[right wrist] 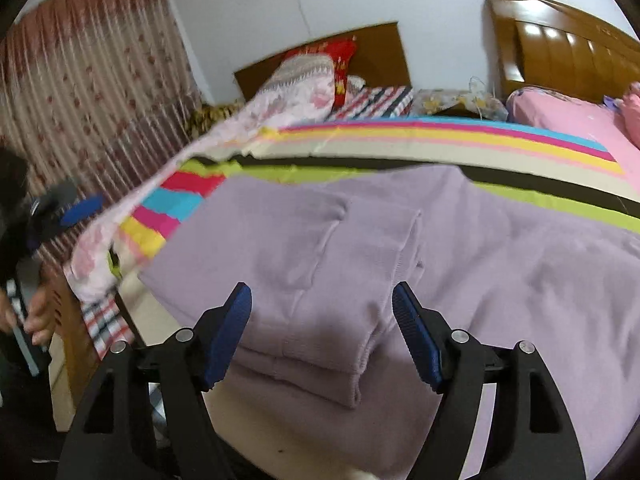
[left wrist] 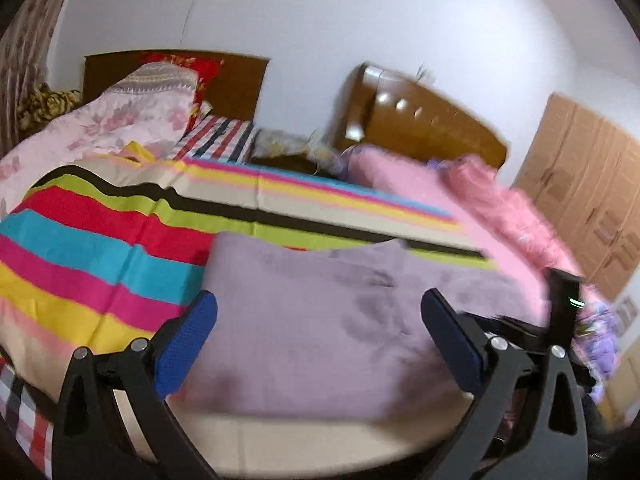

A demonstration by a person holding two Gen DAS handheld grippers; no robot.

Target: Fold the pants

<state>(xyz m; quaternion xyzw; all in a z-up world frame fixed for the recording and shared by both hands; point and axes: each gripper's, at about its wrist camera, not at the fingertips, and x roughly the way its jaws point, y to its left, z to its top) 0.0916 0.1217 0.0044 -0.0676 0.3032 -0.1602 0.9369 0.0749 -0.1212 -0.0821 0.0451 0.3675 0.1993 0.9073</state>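
Observation:
Lilac knit pants [left wrist: 320, 320] lie spread on a striped sheet [left wrist: 100, 248] on the bed. In the right wrist view the pants [right wrist: 500, 280] have a folded part with a ribbed cuff [right wrist: 332, 320] lying on top, near the bed's front edge. My left gripper [left wrist: 318, 320] is open, its blue pads wide apart just above the pants. My right gripper [right wrist: 322, 314] is open, its pads either side of the folded cuff end, holding nothing. The other gripper's black body [left wrist: 564, 304] shows at the right of the left wrist view.
A pink floral quilt [left wrist: 100, 128] is heaped at the left of the bed. A pink blanket [left wrist: 460, 192] lies on a second bed at right. Wooden headboards [left wrist: 420, 120] stand against the white wall. A curtain [right wrist: 80, 100] hangs at left. A wardrobe [left wrist: 592, 184] stands at far right.

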